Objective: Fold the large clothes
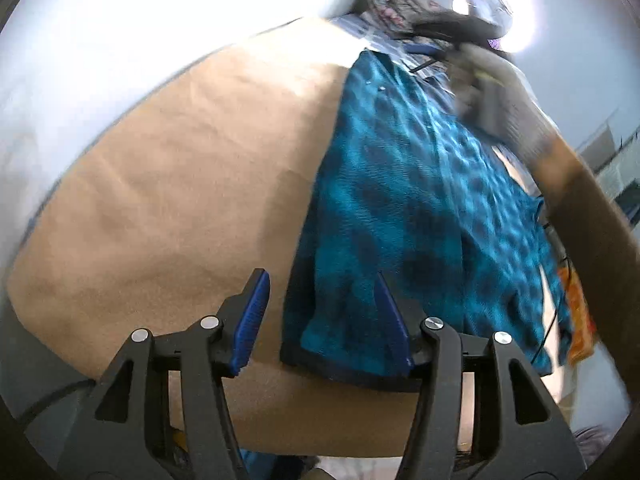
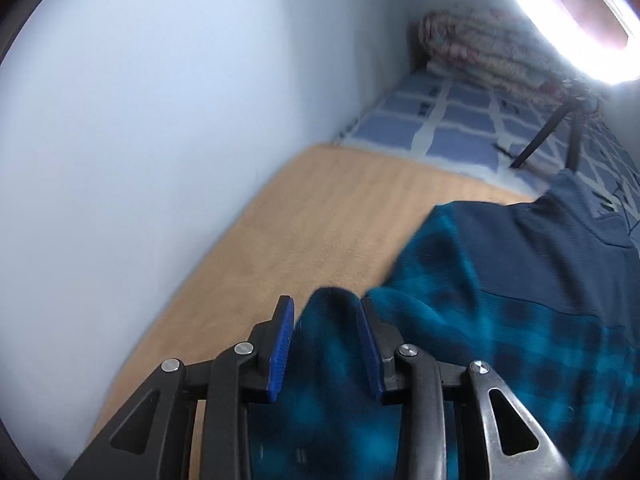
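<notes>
Lying flat on tan board (image 1: pixel 168 184), plaid shirt (image 1: pixel 400 200) — left gripper (image 1: pixel 320 320) open; right gripper (image 2: pixel 326 344) view alone shows navy yoke (image 2: pixel 540 248), jaws parted, fabric loose between.

I'm seeing a fuzzy teal plaid fleece shirt (image 1: pixel 404 184) lying on a matt tan board (image 1: pixel 180 184). My left hand-held gripper (image 1: pixel 324 320) is showing matt black plastic, ribbed blue pads (image 1: pixel 250 320) and shiny metal rivets (image 1: pixel 140 336).

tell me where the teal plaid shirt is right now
The teal plaid shirt lies on the tan surface, right of centre in the left wrist view, its hem by the left gripper.
</notes>
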### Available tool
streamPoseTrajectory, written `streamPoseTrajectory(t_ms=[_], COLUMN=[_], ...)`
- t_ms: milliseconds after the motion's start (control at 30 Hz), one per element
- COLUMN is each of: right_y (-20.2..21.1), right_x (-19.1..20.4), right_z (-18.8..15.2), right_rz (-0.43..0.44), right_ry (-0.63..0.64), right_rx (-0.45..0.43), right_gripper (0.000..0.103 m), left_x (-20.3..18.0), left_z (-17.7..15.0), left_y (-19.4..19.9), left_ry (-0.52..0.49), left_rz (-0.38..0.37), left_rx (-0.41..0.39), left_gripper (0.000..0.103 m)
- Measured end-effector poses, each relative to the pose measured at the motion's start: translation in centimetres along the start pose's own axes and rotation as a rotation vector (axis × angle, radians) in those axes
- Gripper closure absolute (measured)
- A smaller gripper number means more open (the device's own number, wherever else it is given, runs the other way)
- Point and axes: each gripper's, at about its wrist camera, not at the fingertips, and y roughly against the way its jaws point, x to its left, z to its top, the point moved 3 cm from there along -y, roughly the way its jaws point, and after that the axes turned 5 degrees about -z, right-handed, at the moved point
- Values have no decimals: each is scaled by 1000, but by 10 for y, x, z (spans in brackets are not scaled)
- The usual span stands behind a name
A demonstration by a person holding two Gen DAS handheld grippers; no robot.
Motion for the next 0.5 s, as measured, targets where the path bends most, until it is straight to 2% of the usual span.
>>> streamPoseTrajectory(t_ms=[100, 200, 267, 300, 400, 500], right_y=[27, 30, 18, 9, -23, -21], right_x=[-18, -32, -39, -43, -48, -47], right_z=[-27, -60, -77, -84, -101, -98], right_rz=[32, -16, -53, -57, -91, -103], right_ry=[-15, -1, 7, -6, -18, -27], right_rx=[-2, 31, 68, 93, 176, 168], right_gripper=[75, 76, 79, 80, 81, 78], left_x=[13, 18, 15, 11, -2, -19], left_z=[-4, -8, -7, -7, -10, -8], left_y=[-11, -17, -17, -20, -18, -3], left_ry=[81, 88, 69, 66, 28, -43], left_rz=[-47, -37, -26, -37, -20, -19], left_rx=[49, 63, 63, 75, 59, 11], left_gripper=[48, 50, 69, 88, 95, 96])
